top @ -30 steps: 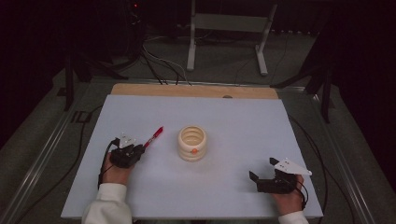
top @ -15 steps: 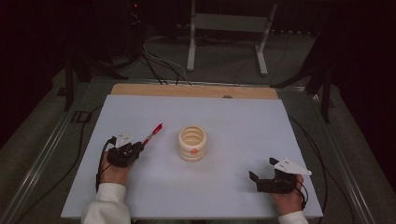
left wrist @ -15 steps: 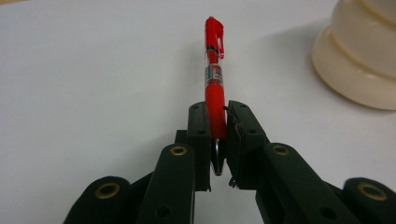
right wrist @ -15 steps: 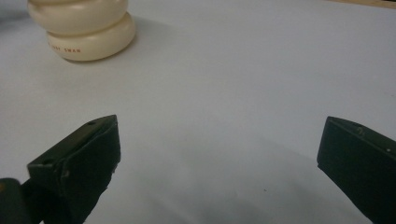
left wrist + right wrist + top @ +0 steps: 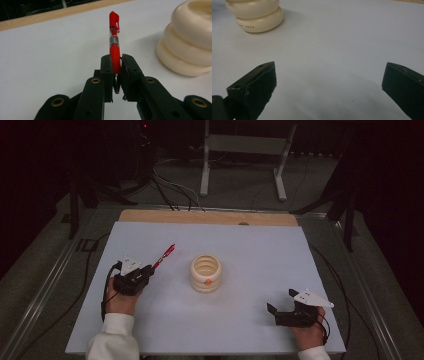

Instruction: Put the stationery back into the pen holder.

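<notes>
We counted one red pen (image 5: 115, 47), one cream ribbed holder (image 5: 205, 273), and two grippers on the pale worktop (image 5: 260, 250). The left gripper (image 5: 150, 268) had its jaws closed on the pen, clamping it near its metal tip; in the left gripper view the pen's body rose from between the jaws with its clip end uppermost. In the high view the pen pointed up and away from the person, toward the holder, which stood just to the right of it and apart from it. The right gripper (image 5: 281, 303) lay near the worktop's front right corner with its jaws wide apart and nothing between them; the holder stood well apart from it.

Compared with a second earlier, the left gripper and pen stood slightly higher above the worktop, the grip unchanged. The right gripper and the holder had kept their places.
</notes>
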Demonstrator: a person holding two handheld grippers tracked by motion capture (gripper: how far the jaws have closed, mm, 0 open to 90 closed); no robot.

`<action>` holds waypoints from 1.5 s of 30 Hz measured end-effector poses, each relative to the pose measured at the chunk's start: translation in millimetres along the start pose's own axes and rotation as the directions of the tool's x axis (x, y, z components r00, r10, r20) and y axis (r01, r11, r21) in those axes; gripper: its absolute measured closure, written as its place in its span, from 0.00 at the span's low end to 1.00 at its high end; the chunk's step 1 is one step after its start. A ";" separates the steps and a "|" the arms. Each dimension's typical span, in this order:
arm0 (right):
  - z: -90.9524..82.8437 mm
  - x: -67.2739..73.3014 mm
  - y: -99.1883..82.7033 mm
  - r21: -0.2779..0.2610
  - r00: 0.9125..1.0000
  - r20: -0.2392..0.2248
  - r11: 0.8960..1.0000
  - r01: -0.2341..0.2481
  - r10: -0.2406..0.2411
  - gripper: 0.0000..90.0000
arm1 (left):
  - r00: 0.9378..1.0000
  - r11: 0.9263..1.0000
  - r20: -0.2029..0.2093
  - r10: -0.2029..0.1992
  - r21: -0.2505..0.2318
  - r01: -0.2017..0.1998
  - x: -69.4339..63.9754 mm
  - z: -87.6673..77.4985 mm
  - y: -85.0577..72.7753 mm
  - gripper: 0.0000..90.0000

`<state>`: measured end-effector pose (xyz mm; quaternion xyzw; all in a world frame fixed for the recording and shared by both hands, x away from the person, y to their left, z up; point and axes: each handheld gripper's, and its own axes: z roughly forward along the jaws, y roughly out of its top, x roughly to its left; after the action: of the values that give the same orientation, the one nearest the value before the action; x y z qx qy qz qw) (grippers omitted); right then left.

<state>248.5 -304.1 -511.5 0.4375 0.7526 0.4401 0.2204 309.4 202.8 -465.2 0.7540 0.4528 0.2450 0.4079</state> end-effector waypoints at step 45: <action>-2.6 0.4 -1.1 -0.002 1.000 0.010 1.000 -0.001 0.001 0.00 | 0.970 0.989 0.196 0.143 -0.055 -0.135 -41.2 -16.3 37.8 0.90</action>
<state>246.0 -305.2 -511.1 0.4401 0.7508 0.4386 0.2243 296.2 163.2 -424.7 0.7959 0.3506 0.2057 0.4487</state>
